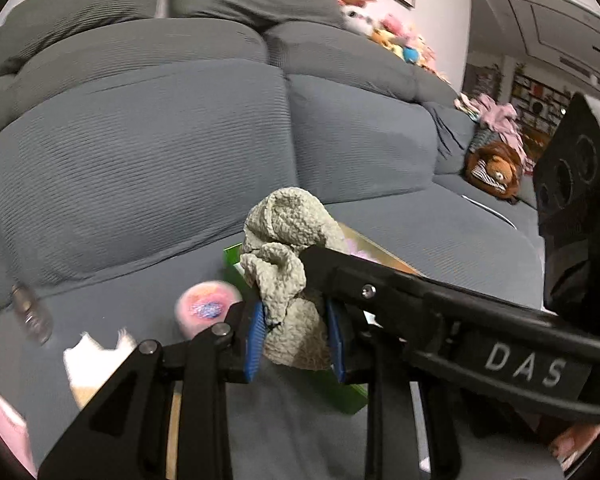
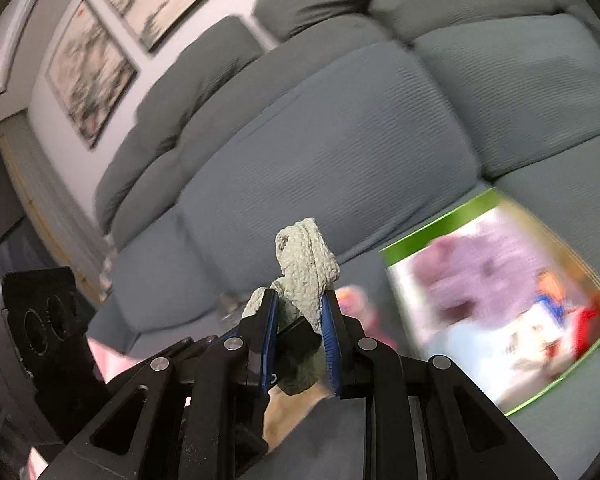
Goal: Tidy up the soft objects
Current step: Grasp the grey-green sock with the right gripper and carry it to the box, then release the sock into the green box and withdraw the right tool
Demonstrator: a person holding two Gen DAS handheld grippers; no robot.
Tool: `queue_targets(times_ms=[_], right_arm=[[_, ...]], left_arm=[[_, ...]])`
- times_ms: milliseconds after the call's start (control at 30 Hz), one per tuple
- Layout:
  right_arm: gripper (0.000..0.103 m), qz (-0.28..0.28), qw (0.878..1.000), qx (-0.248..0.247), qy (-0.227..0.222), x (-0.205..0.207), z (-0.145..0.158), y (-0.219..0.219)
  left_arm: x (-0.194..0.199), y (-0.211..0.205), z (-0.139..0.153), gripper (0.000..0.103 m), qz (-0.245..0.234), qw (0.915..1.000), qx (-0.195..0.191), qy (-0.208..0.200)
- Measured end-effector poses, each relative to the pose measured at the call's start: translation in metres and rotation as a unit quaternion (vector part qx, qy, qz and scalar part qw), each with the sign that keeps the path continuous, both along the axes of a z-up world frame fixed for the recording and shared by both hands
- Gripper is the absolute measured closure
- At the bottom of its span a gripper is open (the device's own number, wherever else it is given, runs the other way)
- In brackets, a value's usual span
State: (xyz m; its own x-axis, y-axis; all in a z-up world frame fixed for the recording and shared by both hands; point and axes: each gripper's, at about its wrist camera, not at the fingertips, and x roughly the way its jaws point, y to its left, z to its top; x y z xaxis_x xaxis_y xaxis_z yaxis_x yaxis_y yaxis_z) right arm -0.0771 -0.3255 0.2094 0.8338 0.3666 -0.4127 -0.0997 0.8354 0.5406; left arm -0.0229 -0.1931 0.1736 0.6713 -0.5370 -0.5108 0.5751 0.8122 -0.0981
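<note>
1. The left tool (image 1: 296, 332) pinches a bunched grey-green cloth (image 1: 288, 256) between its blue pads, held up above the sofa (image 1: 140, 168) seat.
2. The right tool (image 2: 300, 340) also clamps the same cloth (image 2: 306, 256); in the left view its black finger crosses over the bundle.
3. A green-edged box (image 2: 440, 226) rests on the seat just beyond the cloth, blurred soft things inside.
4. A pink ball (image 1: 206, 304) lies on the seat beside the box.
5. A brown plush toy (image 1: 496, 170) sits farther along the sofa.
</note>
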Motion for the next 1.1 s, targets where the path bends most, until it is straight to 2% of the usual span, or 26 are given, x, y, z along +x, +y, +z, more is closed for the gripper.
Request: queue_targets(times_ms=[167,333,467,567,633,667,700,733,767,800,833,967,1100], right_arm=[[0.079,-0.052,0.998,0.046,0.004,0.002,-0.024,-0.053],[0.079,-0.092,0.991,0.093,0.043,0.008,-0.059,-0.089],[0.079,-0.117,0.985,0.107,0.066,0.014,-0.072,-0.105],[0.079,-0.137,0.981,0.114,0.076,0.015,-0.077,-0.11],[0.078,-0.159,0.978,0.107,0.084,0.013,-0.078,-0.112],[0.076,-0.164,0.977,0.105,0.085,0.013,-0.078,-0.113],[0.072,-0.17,0.976,0.104,0.085,0.012,-0.079,-0.115],[0.056,-0.175,0.976,0.102,0.084,0.011,-0.078,-0.116],[0.042,-0.181,0.975,0.102,0.081,0.008,-0.077,-0.117],[0.037,-0.187,0.974,0.103,0.075,0.005,-0.076,-0.118],[0.03,-0.191,0.974,0.103,0.069,0.002,-0.075,-0.118],[0.022,-0.196,0.976,0.076,0.051,-0.007,-0.059,-0.109],[0.019,-0.166,0.983,0.067,0.03,-0.01,-0.042,-0.089]], left_arm=[[0.02,-0.056,-0.015,0.079,-0.037,0.999,0.022,0.007],[0.037,-0.095,-0.04,0.079,-0.06,0.9963,0.053,0.03],[0.051,-0.108,-0.054,0.078,-0.067,0.995,0.045,0.06],[0.054,-0.109,-0.059,0.071,-0.065,0.9947,0.045,0.067],[0.054,-0.106,-0.06,0.057,-0.063,0.9947,0.042,0.069],[0.053,-0.104,-0.06,0.046,-0.062,0.995,0.039,0.068],[0.052,-0.103,-0.058,0.042,-0.062,0.9951,0.035,0.068],[0.05,-0.1,-0.058,0.033,-0.064,0.9951,0.031,0.069],[0.049,-0.097,-0.056,0.029,-0.069,0.9947,0.027,0.071],[0.048,-0.094,-0.055,0.022,-0.071,0.9944,0.025,0.073],[0.047,-0.091,-0.053,0.021,-0.068,0.9948,0.023,0.073],[0.041,-0.069,-0.044,0.018,-0.043,0.9965,0.013,0.07],[0.034,-0.027,-0.036,0.013,-0.007,0.9976,-0.001,0.069]])
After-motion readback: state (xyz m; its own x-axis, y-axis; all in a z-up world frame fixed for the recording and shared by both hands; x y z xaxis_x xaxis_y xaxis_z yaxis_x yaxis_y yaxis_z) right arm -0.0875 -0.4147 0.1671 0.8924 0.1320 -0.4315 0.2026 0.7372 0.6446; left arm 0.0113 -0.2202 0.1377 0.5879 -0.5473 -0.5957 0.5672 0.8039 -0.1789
